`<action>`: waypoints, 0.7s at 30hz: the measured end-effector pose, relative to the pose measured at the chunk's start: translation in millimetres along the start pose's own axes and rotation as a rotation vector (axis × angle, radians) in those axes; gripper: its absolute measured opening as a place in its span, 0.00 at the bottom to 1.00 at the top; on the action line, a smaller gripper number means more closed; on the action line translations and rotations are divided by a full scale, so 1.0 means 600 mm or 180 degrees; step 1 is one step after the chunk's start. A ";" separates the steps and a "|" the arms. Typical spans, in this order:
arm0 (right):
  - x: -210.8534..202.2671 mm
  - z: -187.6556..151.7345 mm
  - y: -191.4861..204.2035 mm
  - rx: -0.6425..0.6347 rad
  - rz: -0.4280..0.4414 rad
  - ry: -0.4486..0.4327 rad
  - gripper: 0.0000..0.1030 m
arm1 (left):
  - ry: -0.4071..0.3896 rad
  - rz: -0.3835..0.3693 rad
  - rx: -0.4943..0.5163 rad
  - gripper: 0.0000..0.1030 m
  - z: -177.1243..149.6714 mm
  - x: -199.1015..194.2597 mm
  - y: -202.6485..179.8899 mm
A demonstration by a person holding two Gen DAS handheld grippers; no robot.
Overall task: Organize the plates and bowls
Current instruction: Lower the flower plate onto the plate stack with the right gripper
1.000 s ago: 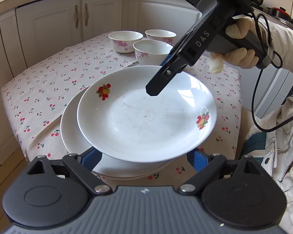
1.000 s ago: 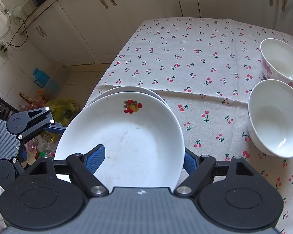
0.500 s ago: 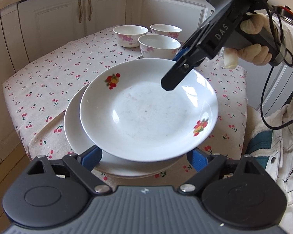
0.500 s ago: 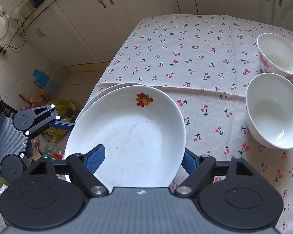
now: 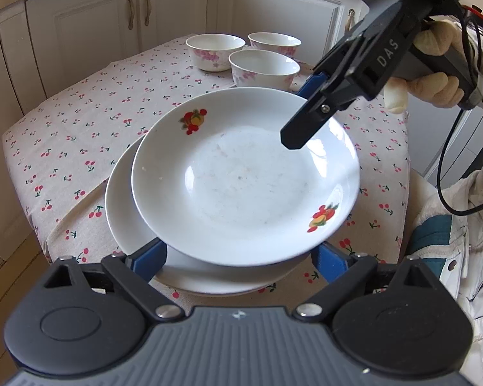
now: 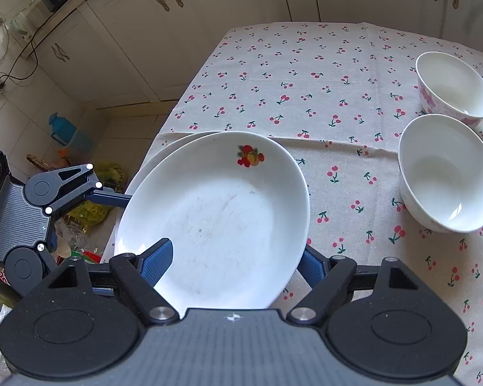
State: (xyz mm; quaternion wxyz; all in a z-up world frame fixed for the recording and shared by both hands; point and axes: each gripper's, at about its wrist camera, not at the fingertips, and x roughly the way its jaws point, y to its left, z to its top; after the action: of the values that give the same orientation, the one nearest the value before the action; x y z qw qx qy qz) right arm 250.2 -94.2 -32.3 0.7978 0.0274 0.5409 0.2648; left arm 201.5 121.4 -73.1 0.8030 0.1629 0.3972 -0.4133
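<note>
A white deep plate with fruit motifs (image 5: 241, 180) is held tilted above a second white plate (image 5: 128, 225) that lies on the cherry-print tablecloth (image 5: 80, 135). My right gripper (image 6: 232, 263) is shut on the upper plate (image 6: 215, 218), one blue finger over its rim and one under. It enters the left wrist view from the upper right (image 5: 309, 112). My left gripper (image 5: 241, 257) is open, its blue fingers wide apart under the held plate's near edge. Three white bowls with pink flowers (image 5: 264, 67) stand at the table's far side.
Two of the bowls (image 6: 447, 173) stand right of the plates in the right wrist view. White cabinets (image 5: 96, 25) run behind the table. A blue jug (image 6: 67, 132) and bags lie on the floor past the table's left edge.
The held plate has moved a little toward the far side of the table and sits more over the lower plate. Both grippers keep their states.
</note>
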 end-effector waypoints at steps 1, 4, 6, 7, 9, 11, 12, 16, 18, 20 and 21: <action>-0.001 -0.001 0.001 0.0013 -0.0001 -0.0002 0.84 | 0.0002 0.0000 0.0000 0.94 0.000 0.000 0.000; -0.003 -0.003 0.002 0.0018 -0.0002 -0.0005 0.84 | 0.0005 0.0001 0.0001 0.94 0.000 0.001 0.001; -0.005 -0.005 0.002 0.0031 0.0001 -0.0006 0.84 | 0.0012 0.0004 -0.0009 0.94 0.000 0.001 0.001; -0.006 -0.005 0.002 0.0039 0.0001 -0.0008 0.84 | 0.0019 0.0009 -0.0006 0.94 0.000 0.000 0.001; -0.008 -0.006 0.003 0.0027 0.0010 -0.0015 0.84 | 0.0025 0.0022 0.0015 0.94 0.001 0.000 0.000; -0.009 -0.008 0.003 0.0044 0.0039 -0.0007 0.84 | 0.0042 0.0065 0.0083 0.95 0.000 -0.001 -0.004; -0.009 -0.009 0.004 0.0036 0.0042 -0.0006 0.84 | 0.0047 0.0076 0.0094 0.95 0.000 -0.001 -0.005; -0.008 -0.013 0.007 -0.0008 0.0026 -0.0033 0.85 | 0.0043 0.0094 0.0081 0.95 0.000 -0.001 -0.004; -0.006 -0.016 0.010 -0.0052 0.0036 -0.0049 0.87 | 0.0037 0.0117 0.0072 0.95 0.000 -0.004 -0.005; -0.005 -0.021 0.016 -0.0132 0.0013 -0.0090 0.89 | 0.0019 0.0136 0.0053 0.95 -0.002 -0.007 -0.007; -0.006 -0.024 0.018 -0.0176 -0.0002 -0.0125 0.91 | 0.0009 0.0145 0.0041 0.95 -0.002 -0.009 -0.008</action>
State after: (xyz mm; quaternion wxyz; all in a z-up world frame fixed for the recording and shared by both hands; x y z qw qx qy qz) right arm 232.4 -90.1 -31.7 0.8088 0.0105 0.5176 0.2788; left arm 195.1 122.1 -69.5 0.8106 0.1777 0.3919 -0.3973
